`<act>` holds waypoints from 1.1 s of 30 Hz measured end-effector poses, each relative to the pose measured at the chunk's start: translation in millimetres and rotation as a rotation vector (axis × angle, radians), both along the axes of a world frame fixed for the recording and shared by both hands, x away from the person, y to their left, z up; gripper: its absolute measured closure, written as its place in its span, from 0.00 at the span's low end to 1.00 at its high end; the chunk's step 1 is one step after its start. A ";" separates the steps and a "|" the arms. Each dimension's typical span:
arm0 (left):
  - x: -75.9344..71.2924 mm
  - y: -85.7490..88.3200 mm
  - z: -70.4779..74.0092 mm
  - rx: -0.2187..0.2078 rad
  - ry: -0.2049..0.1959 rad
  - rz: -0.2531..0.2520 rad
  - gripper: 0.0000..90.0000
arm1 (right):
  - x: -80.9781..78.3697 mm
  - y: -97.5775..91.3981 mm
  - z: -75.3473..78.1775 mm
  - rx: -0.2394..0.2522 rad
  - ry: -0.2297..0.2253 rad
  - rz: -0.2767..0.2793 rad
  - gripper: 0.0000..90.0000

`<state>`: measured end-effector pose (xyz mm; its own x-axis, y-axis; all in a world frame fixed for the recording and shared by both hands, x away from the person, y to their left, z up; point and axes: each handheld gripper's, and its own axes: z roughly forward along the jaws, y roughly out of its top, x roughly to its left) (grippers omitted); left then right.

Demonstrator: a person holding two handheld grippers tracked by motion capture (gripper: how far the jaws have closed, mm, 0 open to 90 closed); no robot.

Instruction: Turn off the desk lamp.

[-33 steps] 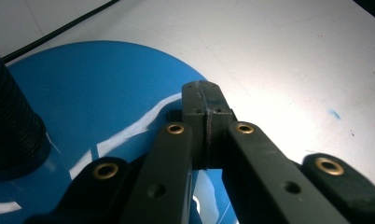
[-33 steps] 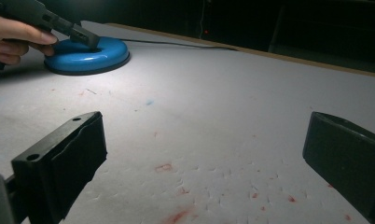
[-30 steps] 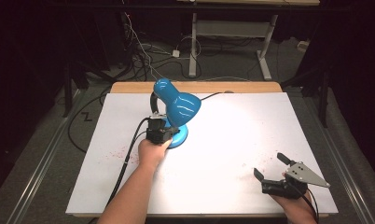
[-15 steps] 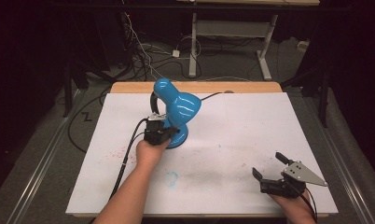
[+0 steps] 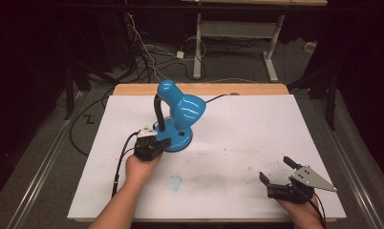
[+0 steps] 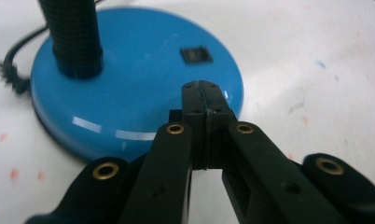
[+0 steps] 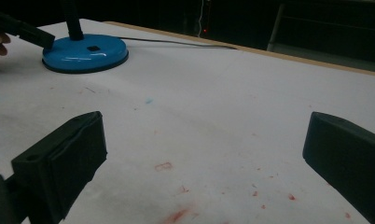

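Note:
A blue desk lamp [image 5: 185,112] stands on the white table [image 5: 257,129], left of the middle, its shade tipped to the right. Its round base [image 6: 129,88] carries a black gooseneck [image 6: 73,37] and a small black switch [image 6: 196,55]. My left gripper [image 5: 161,141] is shut with nothing between the jaws. The closed tips [image 6: 204,88] lie over the near rim of the base; touching or not, I cannot tell. My right gripper [image 5: 274,168] rests open near the front right corner, with bare table between its jaws [image 7: 204,154]. From there the lamp base [image 7: 85,51] and the left gripper [image 7: 22,30] show far left.
The lamp's black cord [image 5: 218,98] runs off the back edge, over a wooden strip [image 5: 199,89]. Faint red and blue stains [image 5: 175,181] mark the table top. Cables and desk legs [image 5: 198,52] stand on the floor behind. The tabletop is bare right of the lamp.
My left gripper has drawn back from the lamp base toward the person and a little left, staying shut. The lamp and the right gripper have kept still.

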<state>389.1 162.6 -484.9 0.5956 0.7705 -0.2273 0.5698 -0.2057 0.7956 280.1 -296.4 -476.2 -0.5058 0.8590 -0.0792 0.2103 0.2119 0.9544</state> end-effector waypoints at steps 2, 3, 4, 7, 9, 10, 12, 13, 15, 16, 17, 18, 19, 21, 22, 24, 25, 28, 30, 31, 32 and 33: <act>-6.4 4.5 -1.3 -0.004 0.001 -0.003 0.98 | -0.4 0.2 0.0 0.001 0.001 -0.003 0.00; -10.3 7.1 -1.9 -0.002 -0.003 -0.003 0.98 | -0.3 0.3 -0.1 -0.001 0.000 -0.002 0.00; -15.1 10.1 -2.5 0.000 -0.002 0.003 0.98 | -0.7 0.9 -0.2 0.001 0.005 -0.004 0.00; -26.1 17.2 -3.3 0.010 -0.002 0.007 0.98 | -0.8 2.0 -0.2 -0.002 0.004 -0.002 0.00; -35.4 23.1 -3.4 0.018 -0.005 0.006 0.98 | -1.0 3.1 -0.3 -0.002 0.003 0.000 0.00; -39.6 26.0 -3.5 0.020 -0.008 0.005 0.98 | -1.0 3.5 -0.4 -0.004 0.002 0.001 0.00; -47.7 32.0 -3.4 0.023 -0.013 0.007 0.98 | -0.9 4.1 -0.8 -0.005 0.004 0.002 0.00; -50.7 34.0 -3.2 0.025 -0.013 0.008 0.98 | -0.7 4.1 -1.0 -0.008 0.005 0.004 0.00; -59.1 40.0 -2.6 0.021 -0.017 0.010 0.98 | -0.5 4.3 -1.3 -0.008 0.008 0.002 0.00; -64.9 43.0 -3.2 0.016 -0.022 0.010 0.98 | -0.6 4.6 -1.3 -0.006 0.009 0.002 0.00; -68.4 44.7 -3.6 0.024 -0.025 0.009 0.98 | -0.6 4.6 -1.2 -0.009 0.007 0.002 0.00; -74.7 47.6 -4.5 0.026 -0.029 0.006 0.98 | -0.8 4.6 -1.1 -0.009 0.005 0.003 0.00; -80.1 50.1 -4.9 0.021 -0.032 0.006 0.98 | -1.2 4.8 -1.0 -0.007 0.006 0.003 0.00; -89.5 53.7 -5.3 0.013 -0.041 0.007 0.98 | -1.8 5.0 -1.0 -0.007 0.006 0.001 0.00; -95.3 54.4 -5.4 0.024 -0.055 0.003 0.98 | -2.0 4.7 -0.9 -0.009 0.005 0.002 0.00; -99.9 53.9 -4.7 0.042 -0.076 0.006 0.98 | -2.1 4.8 -0.7 -0.008 0.002 0.004 0.00; -100.0 54.3 -3.9 0.033 -0.079 0.010 0.98 | -2.0 4.9 -0.8 -0.010 0.002 0.006 0.00; -98.5 54.4 -1.5 0.004 -0.093 0.020 0.98 | -1.5 5.3 -1.4 -0.010 0.005 0.005 0.00; -97.8 52.6 -3.0 0.017 -0.094 0.008 0.98 | -1.7 5.6 -1.5 -0.012 0.006 0.006 0.00; -97.5 51.8 -3.9 0.025 -0.093 0.001 0.98 | -2.2 5.8 -1.4 -0.013 0.004 0.008 0.00; -97.1 51.1 -4.8 0.035 -0.093 -0.005 0.97 | -2.5 5.9 -1.2 -0.014 0.002 0.009 0.00; -96.5 50.7 -5.2 0.041 -0.090 -0.010 0.92 | -2.5 6.0 -1.2 -0.013 0.002 0.009 0.00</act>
